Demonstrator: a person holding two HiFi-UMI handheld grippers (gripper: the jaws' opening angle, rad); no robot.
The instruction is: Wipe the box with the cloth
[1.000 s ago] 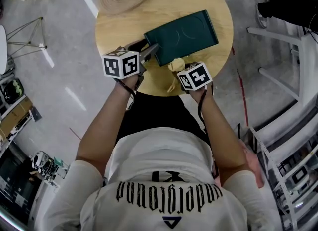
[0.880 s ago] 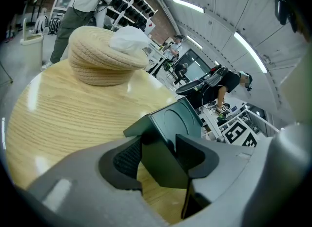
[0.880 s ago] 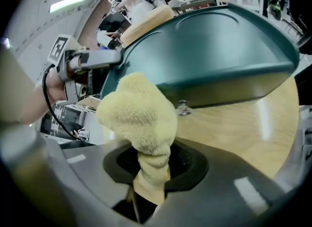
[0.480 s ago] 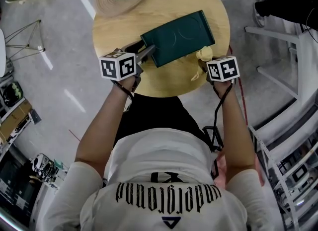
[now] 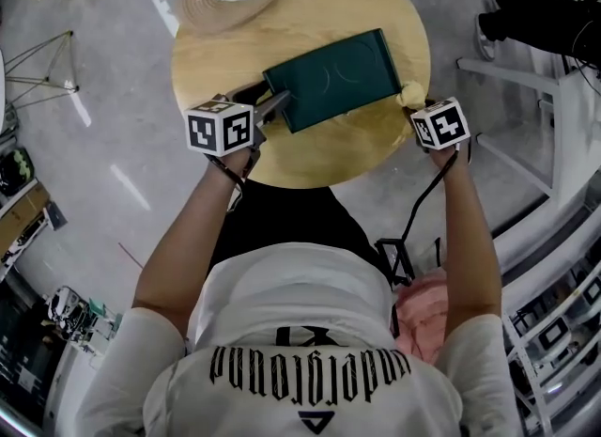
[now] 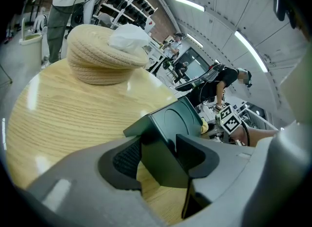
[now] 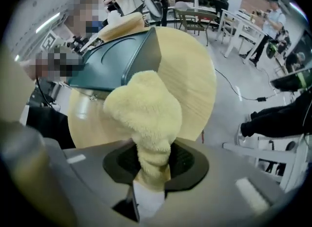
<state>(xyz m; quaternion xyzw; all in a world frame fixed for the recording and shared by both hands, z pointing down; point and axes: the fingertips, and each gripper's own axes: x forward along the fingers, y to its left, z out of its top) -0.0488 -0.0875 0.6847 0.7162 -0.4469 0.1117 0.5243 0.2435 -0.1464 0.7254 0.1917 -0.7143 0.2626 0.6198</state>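
Cloth pinched in my right gripper sits at the box's end near the desk's right edge; left gripper clamps its corner. Next, I'd sweep the lid.

Reads as a lab or workshop hall. Told by: bare grey concrete floor with a loose black cable; white metal racks; long strip lights on a curved white ceiling; tall shelves of dark gear; round pale-wood bench mid-floor.
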